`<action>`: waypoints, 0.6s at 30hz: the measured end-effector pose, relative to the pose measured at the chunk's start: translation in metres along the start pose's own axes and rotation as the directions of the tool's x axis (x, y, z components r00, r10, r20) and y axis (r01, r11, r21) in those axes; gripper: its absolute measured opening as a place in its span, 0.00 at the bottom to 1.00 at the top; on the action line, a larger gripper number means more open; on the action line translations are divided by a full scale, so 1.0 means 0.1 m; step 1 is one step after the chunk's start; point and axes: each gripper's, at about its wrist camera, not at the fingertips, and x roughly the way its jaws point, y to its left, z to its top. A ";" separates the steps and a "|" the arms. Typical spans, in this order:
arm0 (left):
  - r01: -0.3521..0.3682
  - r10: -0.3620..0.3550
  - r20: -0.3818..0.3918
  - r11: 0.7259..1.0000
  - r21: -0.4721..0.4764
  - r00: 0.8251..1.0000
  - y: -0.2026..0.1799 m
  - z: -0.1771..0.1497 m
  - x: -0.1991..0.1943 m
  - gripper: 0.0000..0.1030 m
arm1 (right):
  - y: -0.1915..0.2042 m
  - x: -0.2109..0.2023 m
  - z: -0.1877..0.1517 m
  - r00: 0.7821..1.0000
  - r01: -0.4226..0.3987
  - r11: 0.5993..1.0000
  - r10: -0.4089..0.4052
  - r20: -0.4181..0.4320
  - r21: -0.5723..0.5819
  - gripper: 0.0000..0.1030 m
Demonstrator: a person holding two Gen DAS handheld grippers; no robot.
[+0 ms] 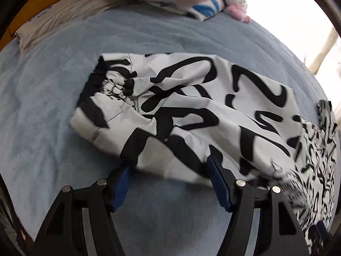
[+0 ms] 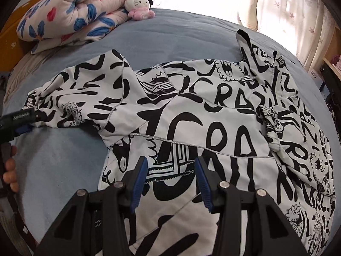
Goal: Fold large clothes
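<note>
Under the sleeve [image 1: 181, 111], left hand-held gripper [image 1: 168, 166] fingertips vanish.

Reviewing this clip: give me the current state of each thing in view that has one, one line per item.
Black-and-white printed jacket: spread on the blue bedsheet, unfolded.
Jacket sleeve: stretched sideways, cuff bunched.
Left gripper: open at the sleeve.
Right gripper: open over the jacket body.
Floral quilt: folded.

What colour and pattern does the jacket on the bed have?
The jacket is white with black graffiti-style lettering and drawings, clearest in the right wrist view.
</note>
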 end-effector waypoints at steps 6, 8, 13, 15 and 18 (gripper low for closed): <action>-0.029 0.028 -0.016 0.999 -0.017 0.999 -0.09 0.18 0.24 0.75 | -0.02 0.10 0.00 1.000 -0.005 1.000 0.005 -0.022 0.010 0.45; -0.052 0.052 0.006 0.999 -0.015 0.999 -0.12 0.24 0.30 0.66 | -0.03 0.13 0.00 0.999 -0.010 1.000 0.010 -0.033 0.013 0.45; 0.076 -0.071 0.055 0.994 -0.078 0.996 0.06 0.26 0.28 0.06 | -0.07 0.10 -0.02 0.999 -0.016 1.000 0.017 -0.028 0.023 0.45; 0.138 -0.130 0.077 0.985 -0.108 0.988 0.18 0.23 0.20 0.05 | -0.11 0.09 -0.02 0.999 -0.019 0.999 0.020 -0.025 0.029 0.45; 0.207 -0.194 0.120 0.972 -0.109 0.974 0.34 0.13 0.02 0.05 | -0.16 0.10 -0.03 0.999 -0.027 0.999 0.029 -0.028 0.045 0.45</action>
